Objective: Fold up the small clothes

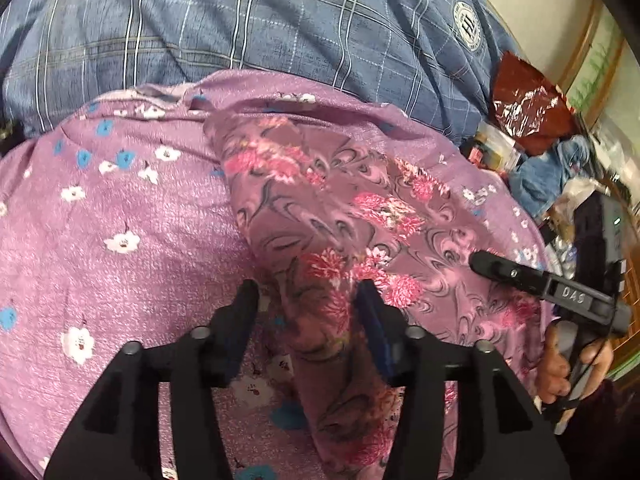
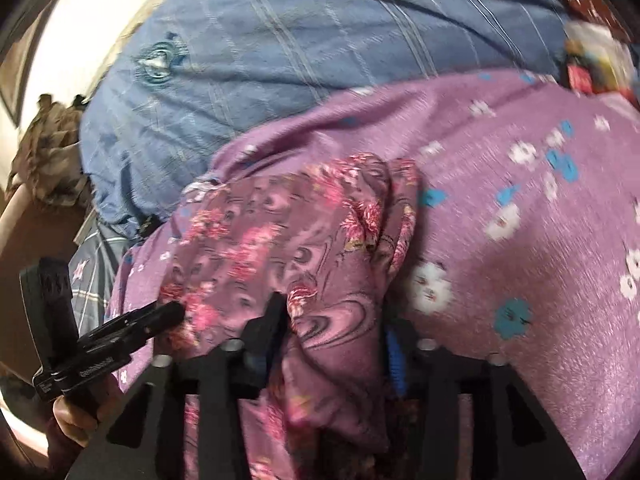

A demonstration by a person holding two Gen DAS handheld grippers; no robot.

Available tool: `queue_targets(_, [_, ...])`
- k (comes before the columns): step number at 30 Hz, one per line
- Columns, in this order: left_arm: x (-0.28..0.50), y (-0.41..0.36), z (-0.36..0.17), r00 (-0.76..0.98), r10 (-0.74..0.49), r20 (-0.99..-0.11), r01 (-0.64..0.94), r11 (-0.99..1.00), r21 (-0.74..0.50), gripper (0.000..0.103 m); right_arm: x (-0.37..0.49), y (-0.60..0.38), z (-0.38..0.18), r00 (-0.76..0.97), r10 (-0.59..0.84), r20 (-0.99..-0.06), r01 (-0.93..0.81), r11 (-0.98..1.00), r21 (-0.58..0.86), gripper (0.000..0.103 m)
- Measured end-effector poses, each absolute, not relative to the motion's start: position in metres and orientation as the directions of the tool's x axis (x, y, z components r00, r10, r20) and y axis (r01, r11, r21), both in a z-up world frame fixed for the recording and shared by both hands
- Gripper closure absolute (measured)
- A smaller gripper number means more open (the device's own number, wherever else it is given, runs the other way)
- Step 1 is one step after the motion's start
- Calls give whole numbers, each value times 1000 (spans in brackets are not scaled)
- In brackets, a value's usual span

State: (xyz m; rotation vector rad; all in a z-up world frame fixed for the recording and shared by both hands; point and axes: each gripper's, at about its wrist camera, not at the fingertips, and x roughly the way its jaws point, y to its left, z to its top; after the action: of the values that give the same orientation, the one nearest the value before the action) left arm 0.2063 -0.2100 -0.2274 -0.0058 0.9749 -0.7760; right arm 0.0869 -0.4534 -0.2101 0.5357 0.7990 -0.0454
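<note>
A small mauve garment with pink flowers (image 1: 340, 216) lies on a purple bedspread with white and blue flowers (image 1: 120, 208). My left gripper (image 1: 306, 296) is open, its fingers astride the garment's near fold. My right gripper (image 1: 480, 260) shows at the right in the left wrist view, its tip on the garment. In the right wrist view the garment (image 2: 280, 240) is bunched between the right gripper's (image 2: 332, 312) spread fingers, which stand open around the cloth. The left gripper (image 2: 172, 312) touches the garment's left edge there.
A blue checked quilt (image 1: 280, 20) lies behind the bedspread. A red foil packet (image 1: 528, 108), blue cloth (image 1: 552, 176) and clutter sit at the right edge of the bed. A camouflage cloth (image 2: 48, 152) hangs at the far left.
</note>
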Motion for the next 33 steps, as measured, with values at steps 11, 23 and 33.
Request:
queue_targets(11, [204, -218, -246, 184, -642, -745, 594, 676, -436, 45, 90, -476, -232, 691, 273, -669, 229, 795, 562, 25])
queue_targets(23, [197, -218, -227, 232, -674, -701, 645, 646, -408, 81, 91, -434, -214, 702, 285, -653, 101, 867, 488, 77])
queue_targets(33, [192, -205, -208, 272, -698, -663, 649, 642, -409, 81, 78, -427, -186, 789, 276, -548, 39, 869, 494, 78])
